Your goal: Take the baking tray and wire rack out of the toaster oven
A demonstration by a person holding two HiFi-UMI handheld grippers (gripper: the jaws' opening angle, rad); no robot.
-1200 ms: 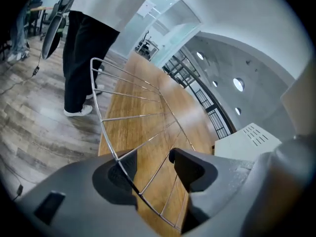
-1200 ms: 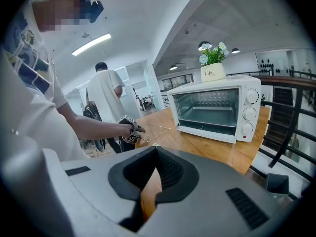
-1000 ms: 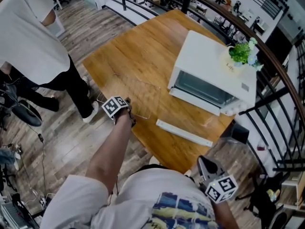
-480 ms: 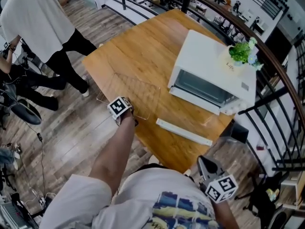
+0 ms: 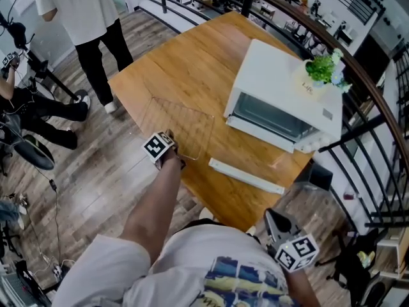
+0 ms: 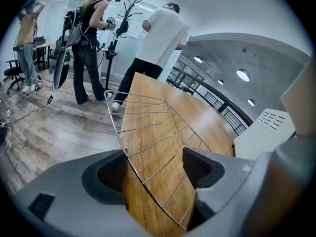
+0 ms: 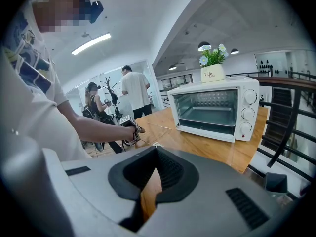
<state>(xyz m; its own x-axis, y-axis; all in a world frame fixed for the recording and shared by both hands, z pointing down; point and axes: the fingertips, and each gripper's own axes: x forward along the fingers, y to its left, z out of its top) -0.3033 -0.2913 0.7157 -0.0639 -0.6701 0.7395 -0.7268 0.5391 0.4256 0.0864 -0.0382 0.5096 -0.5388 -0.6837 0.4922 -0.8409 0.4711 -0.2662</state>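
The wire rack lies flat on the wooden table, to the left of the white toaster oven. My left gripper is at the rack's near edge. Its jaws have just been opening; they stand open around the rack's rim wire, and the pads do not press on it. The oven door hangs open, and a grey baking tray sits inside. My right gripper stays close to my body, off the table's near corner. It is shut with nothing in it.
A potted plant stands on the oven top. A dark railing curves behind the table's far and right sides. A person in white and another in black stand on the wooden floor to the left.
The left gripper has shifted slightly at the rack's near edge; the rack has stayed on the table. The person in white has walked toward the top of the view. The right gripper has kept still.
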